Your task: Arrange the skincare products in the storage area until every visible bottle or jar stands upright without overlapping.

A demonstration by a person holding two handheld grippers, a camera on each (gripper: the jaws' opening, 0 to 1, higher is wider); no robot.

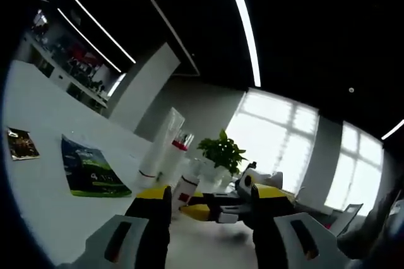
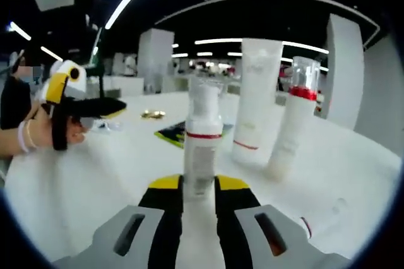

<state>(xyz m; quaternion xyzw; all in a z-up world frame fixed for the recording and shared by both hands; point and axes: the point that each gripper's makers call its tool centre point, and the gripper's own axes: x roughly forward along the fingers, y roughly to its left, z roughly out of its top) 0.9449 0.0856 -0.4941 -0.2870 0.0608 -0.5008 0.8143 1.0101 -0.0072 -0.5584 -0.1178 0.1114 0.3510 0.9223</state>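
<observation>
A small white bottle with a red band [image 2: 201, 149] stands upright between the jaws of my right gripper [image 2: 199, 184], which is shut on its lower body. Behind it, to the right, a tall white tube [image 2: 255, 101] and a white bottle with a clear cap and red collar [image 2: 293, 117] stand upright and close together. My left gripper [image 2: 101, 107], held by a hand, hovers at the left, apart from the bottles. In the left gripper view my left gripper [image 1: 211, 201] is open and holds nothing. Beyond it are the right gripper [image 1: 218, 209], the small bottle [image 1: 185, 190], the tube [image 1: 161, 146] and the capped bottle [image 1: 177, 152].
Everything stands on a white table [image 2: 113, 174]. A green packet [image 1: 88, 169] and a small dark packet [image 1: 21, 144] lie flat to the left. A potted plant [image 1: 222, 150] stands behind the bottles. A person's hand [image 2: 35, 131] holds the left gripper.
</observation>
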